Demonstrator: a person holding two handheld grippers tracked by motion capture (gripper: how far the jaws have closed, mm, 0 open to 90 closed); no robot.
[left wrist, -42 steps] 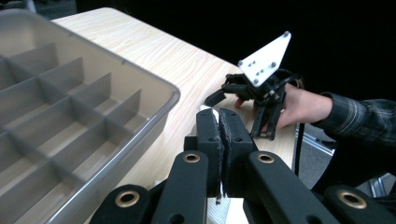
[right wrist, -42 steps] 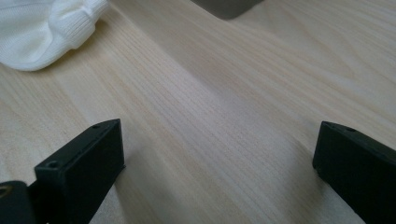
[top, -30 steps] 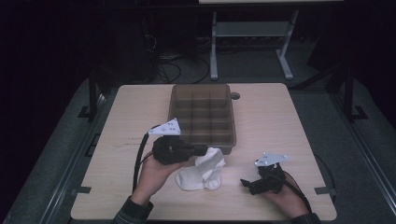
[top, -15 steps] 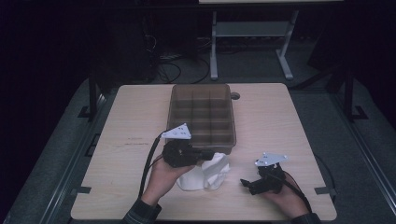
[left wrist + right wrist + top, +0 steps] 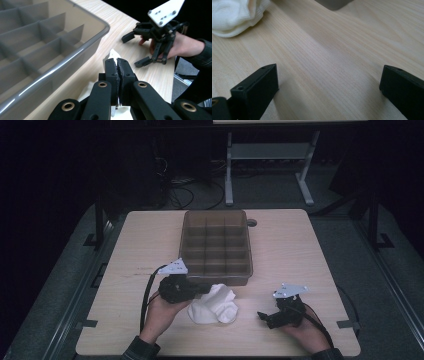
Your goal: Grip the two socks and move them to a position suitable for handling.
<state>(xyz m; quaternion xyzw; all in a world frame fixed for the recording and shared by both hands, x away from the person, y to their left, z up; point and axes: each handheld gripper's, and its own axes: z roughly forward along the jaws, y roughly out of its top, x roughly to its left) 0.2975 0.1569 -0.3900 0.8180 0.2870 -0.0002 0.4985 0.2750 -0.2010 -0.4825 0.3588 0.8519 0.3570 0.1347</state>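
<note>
A white sock (image 5: 215, 306) lies bunched on the wooden table (image 5: 150, 240), just in front of the grey compartment box (image 5: 186, 245). My left gripper (image 5: 204, 290) reaches in from the left and is shut on the sock's upper edge. In the left gripper view its black jaws (image 5: 117, 61) are pressed together, with white fabric (image 5: 113, 54) showing past the tips. My right gripper (image 5: 262, 316) rests low on the table to the right of the sock, apart from it. Its jaws (image 5: 329, 75) are wide open over bare wood, with the sock (image 5: 232, 12) at the far left.
The box (image 5: 75, 53) has several empty compartments and a rounded rim close to my left jaws. Its corner (image 5: 332, 3) shows ahead of the right gripper. The other hand with its open gripper (image 5: 133, 50) sits near the table's edge. Bare wood lies left and right of the box.
My left gripper has sunk toward the table with the sock's edge in it, and the sock has gone from stretched out to bunched. The right gripper has not moved.
</note>
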